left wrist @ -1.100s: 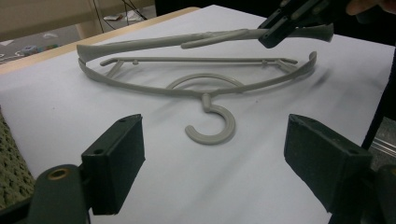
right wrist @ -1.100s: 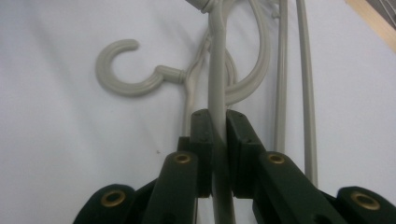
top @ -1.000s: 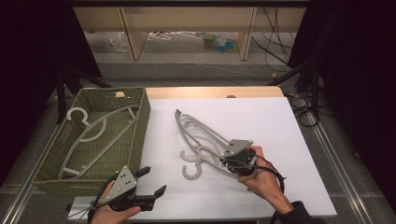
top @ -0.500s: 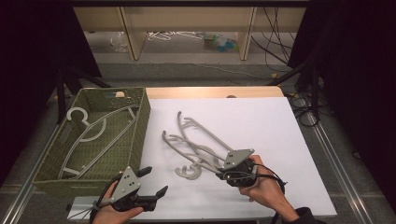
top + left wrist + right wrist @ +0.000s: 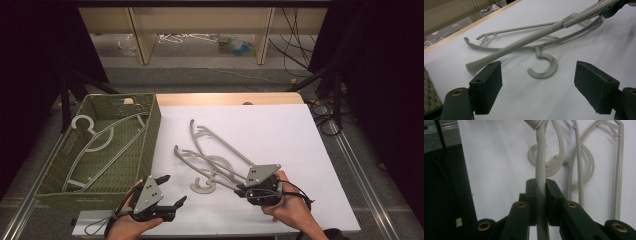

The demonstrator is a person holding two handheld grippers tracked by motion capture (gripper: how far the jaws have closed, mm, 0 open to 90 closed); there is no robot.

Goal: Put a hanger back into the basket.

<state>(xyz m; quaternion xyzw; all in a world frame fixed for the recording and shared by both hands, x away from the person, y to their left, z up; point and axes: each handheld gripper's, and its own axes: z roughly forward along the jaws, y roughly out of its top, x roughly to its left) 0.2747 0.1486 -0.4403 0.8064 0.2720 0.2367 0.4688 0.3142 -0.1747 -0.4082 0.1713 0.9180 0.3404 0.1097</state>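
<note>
Grey moulded plastic coat hangers [image 5: 215,160], two of them lying crossed with thin smooth arms and curled hooks, are sitting on the matte white table top [image 5: 280,125], toward the middle of its near edge. The right gripper [image 5: 250,190], black with a grey three-cornered plate, is clamping its jaws together on a rod of one hanger, lifting that end off the surface by the near edge; in the right gripper view the rod [image 5: 541,185] is running straight between the pads, and the stacked loops behind it are hard to separate. The left gripper [image 5: 167,197] is hovering near the near left corner with its jaws standing wide apart and nothing between them, having just been narrowing slightly; its view is looking across at an open hook [image 5: 544,67] resting flat. A woven olive-green basket [image 5: 150,130] is standing against the table's left edge, holding another pale hanger [image 5: 100,140] whose lower end is cut off by the wicker wall.
</note>
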